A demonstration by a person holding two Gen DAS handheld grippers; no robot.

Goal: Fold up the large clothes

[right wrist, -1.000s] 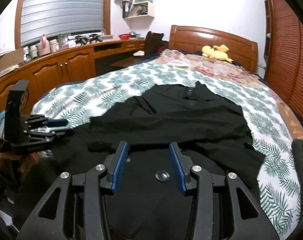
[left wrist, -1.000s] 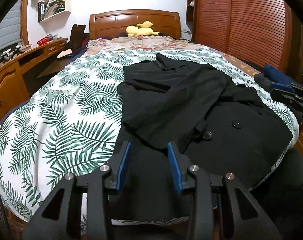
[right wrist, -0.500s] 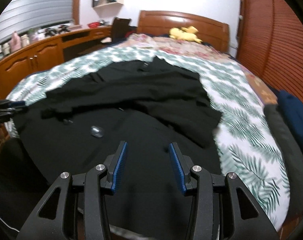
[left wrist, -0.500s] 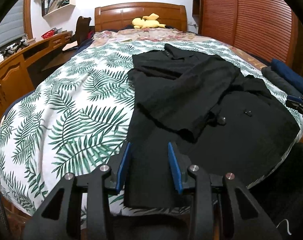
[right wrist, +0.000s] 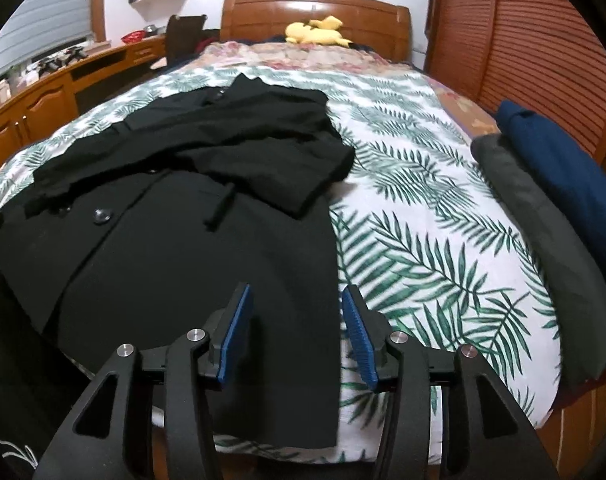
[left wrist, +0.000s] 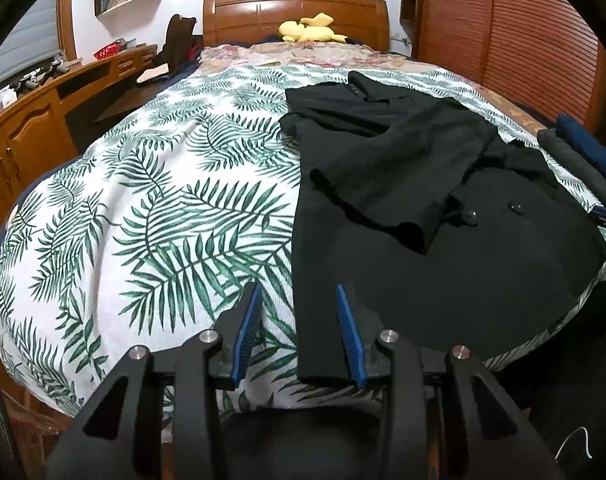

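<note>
Both grippers have swung outward to the two bottom corners of the black coat point(left wrist: 443, 240), which lies spread across the fern-print bedspread point(left wrist: 155, 208) with both sleeves crossed over its chest. In the left wrist view the coat fills the right half of the frame, and the left gripper point(left wrist: 297, 330) now sits at lower centre with its blue pads spread wide, straddling the coat's left hem edge; nothing is pinched between them. In the right wrist view the coat fills the left half, and the right gripper point(right wrist: 297, 334) is likewise spread open at lower centre, with the coat's right hem edge running down between its jaws. A second ago each camera looked squarely over the middle of the coat and caught the other tool at the frame edge; half a second ago both were already drifting apart. Now each view has the hem corner lined up between its pads, and only a sliver of the opposite tool shows at the far edge. This suggests the sleeve folds are done and the next step is probably to close on both corners and carry the hem up toward the collar. The folded clothes point(right wrist: 563, 208) at the right of the right wrist view lie well apart from the coat.
</note>
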